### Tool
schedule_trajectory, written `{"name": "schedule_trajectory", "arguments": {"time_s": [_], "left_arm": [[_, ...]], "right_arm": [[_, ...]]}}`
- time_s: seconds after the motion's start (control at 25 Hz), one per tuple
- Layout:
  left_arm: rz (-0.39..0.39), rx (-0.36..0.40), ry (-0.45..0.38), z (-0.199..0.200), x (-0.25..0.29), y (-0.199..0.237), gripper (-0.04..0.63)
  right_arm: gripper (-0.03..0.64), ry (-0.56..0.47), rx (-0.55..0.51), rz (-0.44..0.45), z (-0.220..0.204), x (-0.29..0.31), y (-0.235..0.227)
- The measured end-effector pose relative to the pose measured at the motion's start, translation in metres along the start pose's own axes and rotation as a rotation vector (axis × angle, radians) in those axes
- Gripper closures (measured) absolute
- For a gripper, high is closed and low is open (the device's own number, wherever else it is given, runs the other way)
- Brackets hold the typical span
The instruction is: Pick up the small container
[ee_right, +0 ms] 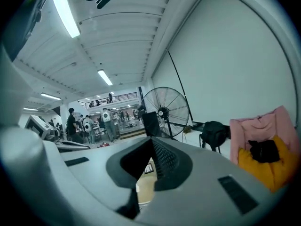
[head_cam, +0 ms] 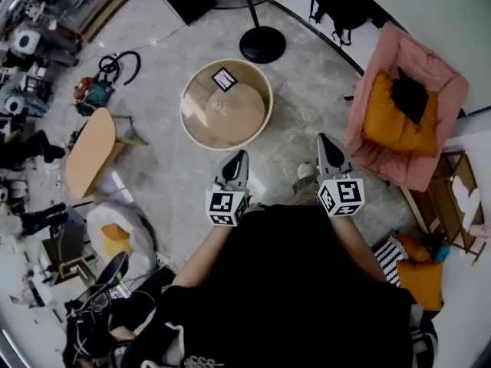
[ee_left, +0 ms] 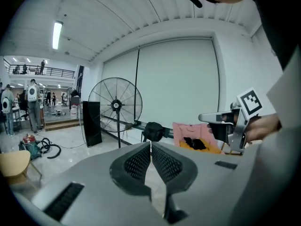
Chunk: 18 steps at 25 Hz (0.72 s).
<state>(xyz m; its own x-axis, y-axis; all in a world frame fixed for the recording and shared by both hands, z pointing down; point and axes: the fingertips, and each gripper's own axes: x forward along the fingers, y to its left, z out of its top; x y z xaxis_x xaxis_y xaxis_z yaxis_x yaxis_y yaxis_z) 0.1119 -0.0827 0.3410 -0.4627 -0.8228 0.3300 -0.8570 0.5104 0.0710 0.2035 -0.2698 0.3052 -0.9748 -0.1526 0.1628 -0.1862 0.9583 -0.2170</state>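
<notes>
Short of the round tabletop, both tongs hover side by side. Left tongs: tips pressed together, nothing between them. Right tongs: closed too, empty. Small container sits near the tabletop's far edge, well apart from both tips.

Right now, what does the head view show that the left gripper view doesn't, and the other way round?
Only the head view shows the round table with its marker card. Only the left gripper view shows the ceiling light and people standing far off. Both show the standing fan, the pink armchair, the black bag, the left tool and the right tool.
</notes>
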Motion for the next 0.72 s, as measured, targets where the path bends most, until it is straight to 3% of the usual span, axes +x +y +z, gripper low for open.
{"name": "schedule_trajectory", "arguments": {"time_s": [0.28, 0.52, 0.72], "left_arm": [[0.206, -0.040, -0.109, 0.016, -0.013, 0.038, 0.569], [0.317, -0.093, -0.123, 0.012, 0.005, 0.056, 0.569], [0.399, -0.139, -0.152, 0.006, -0.006, 0.070, 0.569]], "right_arm": [[0.595, 0.010, -0.071, 0.219, 0.020, 0.053, 0.021], [0.595, 0.026, -0.205, 0.349, 0.023, 0.073, 0.032], [0.595, 0.093, -0.234, 0.437, 0.007, 0.088, 0.041]]}}
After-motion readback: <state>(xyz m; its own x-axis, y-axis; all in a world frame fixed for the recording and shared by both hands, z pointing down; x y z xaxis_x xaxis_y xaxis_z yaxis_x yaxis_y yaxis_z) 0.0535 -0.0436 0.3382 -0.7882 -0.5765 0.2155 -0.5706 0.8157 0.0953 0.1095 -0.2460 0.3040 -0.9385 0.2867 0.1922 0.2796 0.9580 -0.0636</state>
